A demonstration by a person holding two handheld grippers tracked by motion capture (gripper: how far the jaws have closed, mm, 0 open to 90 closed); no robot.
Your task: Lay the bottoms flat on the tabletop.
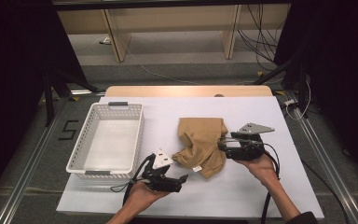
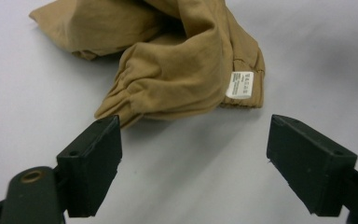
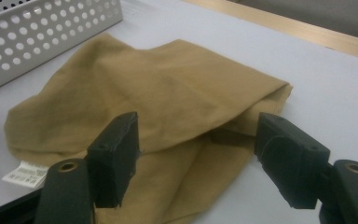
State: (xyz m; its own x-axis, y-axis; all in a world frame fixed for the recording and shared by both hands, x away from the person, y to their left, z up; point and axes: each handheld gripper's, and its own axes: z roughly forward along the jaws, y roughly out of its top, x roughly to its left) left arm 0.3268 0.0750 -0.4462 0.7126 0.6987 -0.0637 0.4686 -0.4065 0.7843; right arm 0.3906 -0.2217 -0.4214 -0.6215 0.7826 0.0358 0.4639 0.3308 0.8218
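Pre-grasp on tan garment (image 1: 200, 144), crumpled mid-worktop (image 1: 261, 112), basket (image 1: 107, 140) at its 9 o'clock. Left fingers (image 2: 193, 140) released at hem; right fingers (image 3: 196, 140) released over the fold. Next, I think: close both, lift.

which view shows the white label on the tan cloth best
The left gripper view: the label faces the camera, unobstructed, on the cloth hem. The right gripper view catches it partly at the edge; in the high view it is a tiny white speck.

Grey carpet floor (image 1: 177, 70); wooden shelf legs (image 1: 116, 42); black curtains (image 1: 14, 70); loose cables (image 1: 261, 37).
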